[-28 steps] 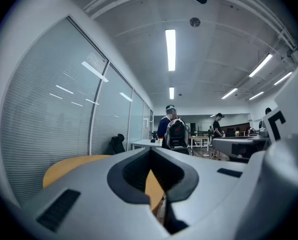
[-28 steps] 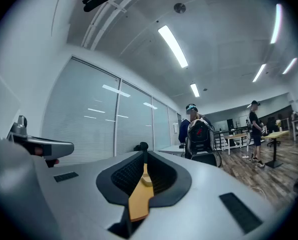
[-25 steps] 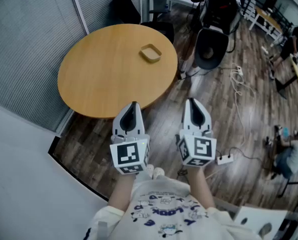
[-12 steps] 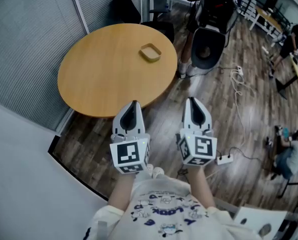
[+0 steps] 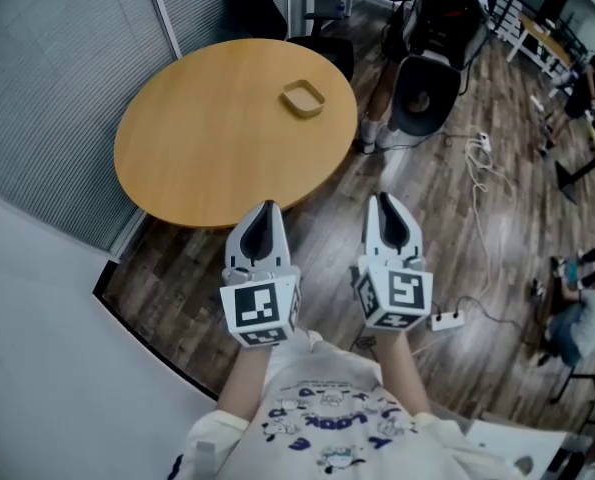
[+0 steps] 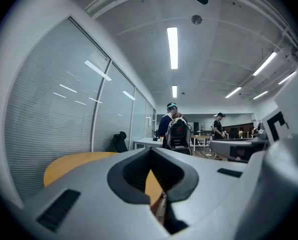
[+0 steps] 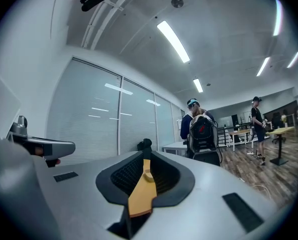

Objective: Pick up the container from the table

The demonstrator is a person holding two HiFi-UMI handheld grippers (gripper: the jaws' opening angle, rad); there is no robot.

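Round table holds 1 container; left gripper and right gripper hover, fingers clenched empty.

Open tabletop around the container, office chair near its right edge.

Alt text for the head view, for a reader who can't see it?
The left gripper and right gripper, shut and empty, are held at the near edge of a round wooden table. A small tan container sits toward its far right.
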